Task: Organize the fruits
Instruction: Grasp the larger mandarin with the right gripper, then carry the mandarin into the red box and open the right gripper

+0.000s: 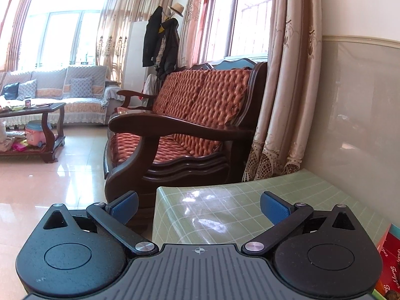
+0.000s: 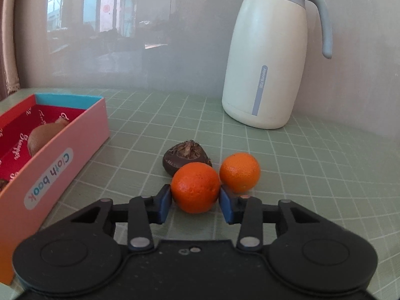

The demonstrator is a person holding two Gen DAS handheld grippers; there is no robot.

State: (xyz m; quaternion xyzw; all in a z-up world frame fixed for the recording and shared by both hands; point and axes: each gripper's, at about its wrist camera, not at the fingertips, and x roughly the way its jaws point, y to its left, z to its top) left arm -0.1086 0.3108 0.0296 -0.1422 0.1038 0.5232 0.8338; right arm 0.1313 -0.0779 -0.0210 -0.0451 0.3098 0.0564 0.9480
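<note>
Beside the pink box holding a kiwi, the right hand-held gripper pinches an orange.

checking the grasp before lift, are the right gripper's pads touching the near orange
Touching. The right wrist view shows both blue pads of the right gripper pressed against the sides of the near orange, no gap.

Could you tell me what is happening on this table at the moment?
A person is sorting fruit with two hand-held grippers. The right gripper has its blue pads against the nearer orange tangerine, which sits on the green checked tablecloth beside a second tangerine and a dark brown water chestnut. The open pink cardboard box to the left already holds a brown fruit. The left gripper is open and holds nothing.
</note>
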